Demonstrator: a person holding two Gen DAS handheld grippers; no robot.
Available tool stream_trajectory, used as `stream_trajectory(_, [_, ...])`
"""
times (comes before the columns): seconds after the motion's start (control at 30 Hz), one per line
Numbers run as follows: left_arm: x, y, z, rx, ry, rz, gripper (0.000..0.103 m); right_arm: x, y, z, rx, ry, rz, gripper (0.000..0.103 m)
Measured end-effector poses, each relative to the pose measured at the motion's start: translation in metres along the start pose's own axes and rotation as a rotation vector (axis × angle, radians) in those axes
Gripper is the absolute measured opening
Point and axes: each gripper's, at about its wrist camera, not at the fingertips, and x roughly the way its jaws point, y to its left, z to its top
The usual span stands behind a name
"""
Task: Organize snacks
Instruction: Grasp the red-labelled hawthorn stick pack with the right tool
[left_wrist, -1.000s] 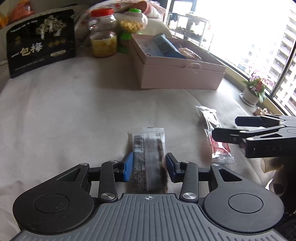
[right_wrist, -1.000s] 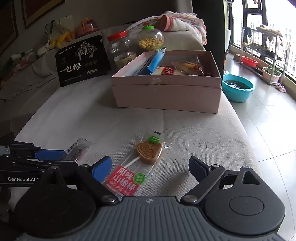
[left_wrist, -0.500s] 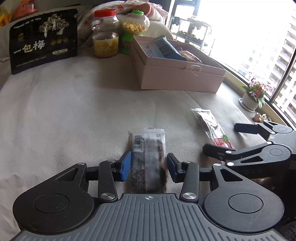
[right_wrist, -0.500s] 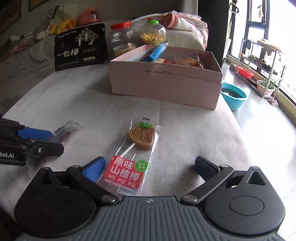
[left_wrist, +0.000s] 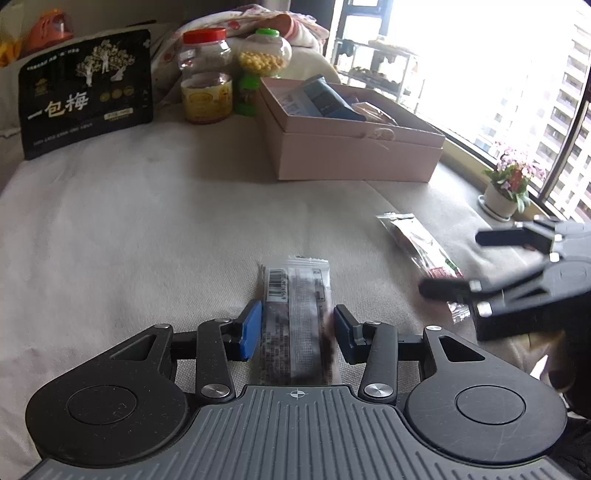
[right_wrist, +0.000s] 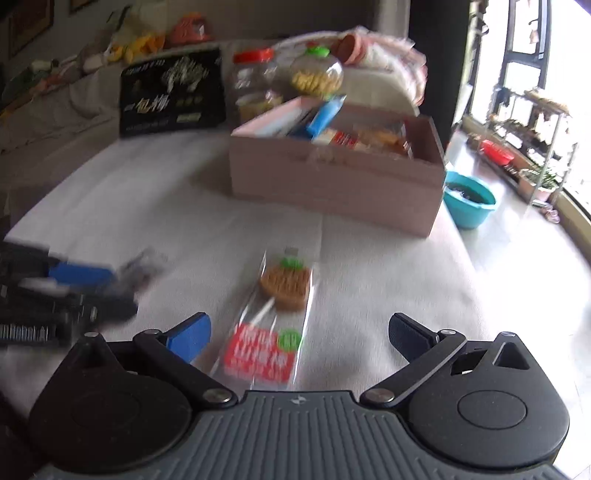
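Left wrist view: low over the cloth-covered counter (left_wrist: 129, 229), close behind its own tool (left_wrist: 297, 328), facing the open pink cardboard box (left_wrist: 354, 155) and windows. Right wrist view: same low, close stance, facing that box (right_wrist: 332, 184) from further right. Shared: box, black printed pouch (left_wrist: 86, 92), each other's tool.

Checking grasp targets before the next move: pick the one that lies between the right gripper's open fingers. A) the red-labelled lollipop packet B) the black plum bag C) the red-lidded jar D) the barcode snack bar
A: in the right wrist view the red-labelled lollipop packet lies on the cloth between the wide-open fingers of the right gripper, untouched by either; the barcode snack bar sits in the left gripper.
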Motion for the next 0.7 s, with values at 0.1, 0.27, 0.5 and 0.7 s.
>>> stream_trajectory(0.1, [0.0, -0.001, -0.001, 0.007, -0.004, 0.003, 0.047, 0.017, -0.004, 0.012, 0.087, 0.027, 0.046, 0.091])
stream_trajectory(0.27, [-0.001, 0.001, -0.002, -0.004, -0.008, -0.006, 0.047, 0.028, 0.008, 0.017, 0.05, 0.038, 0.017, 0.084])
stream_trajectory(0.5, [-0.002, 0.002, -0.003, -0.013, -0.009, -0.008, 0.047, 0.013, 0.018, 0.014, -0.025, 0.041, 0.05, 0.046])
stream_trajectory(0.7, [-0.003, 0.001, -0.003, -0.012, -0.008, 0.0, 0.047, -0.018, 0.012, 0.013, -0.046, -0.012, 0.058, 0.033])
